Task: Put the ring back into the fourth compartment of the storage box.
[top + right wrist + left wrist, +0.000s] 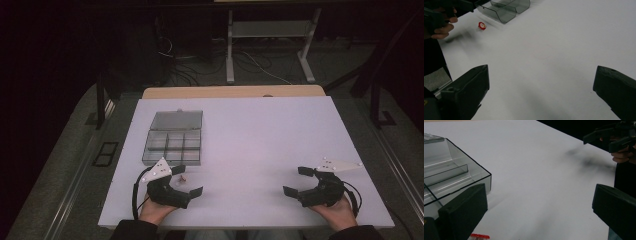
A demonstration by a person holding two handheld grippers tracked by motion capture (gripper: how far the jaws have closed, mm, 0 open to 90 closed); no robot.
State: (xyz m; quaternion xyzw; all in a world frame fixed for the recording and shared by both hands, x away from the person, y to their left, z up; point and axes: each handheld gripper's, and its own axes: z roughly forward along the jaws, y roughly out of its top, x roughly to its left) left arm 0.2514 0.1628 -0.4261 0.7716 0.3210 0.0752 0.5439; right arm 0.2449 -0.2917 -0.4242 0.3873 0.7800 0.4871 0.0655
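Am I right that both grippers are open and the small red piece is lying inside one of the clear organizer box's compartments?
Not quite. The small red piece lies on the white table, outside the clear organizer box, between the box and the left gripper; the right gripper view shows this plainly. The rest holds: the left gripper and the right gripper both stand open, holding nothing.

A white table point(260, 145) is seen in the middle, and a wooden strip point(225, 92) is laid along its far edge. Behind it, a white frame point(229, 50) with two legs is placed on the grey floor point(65, 165). Cables point(190, 70) are spread near the legs. A black grid point(105, 153) is set in the floor at the left.
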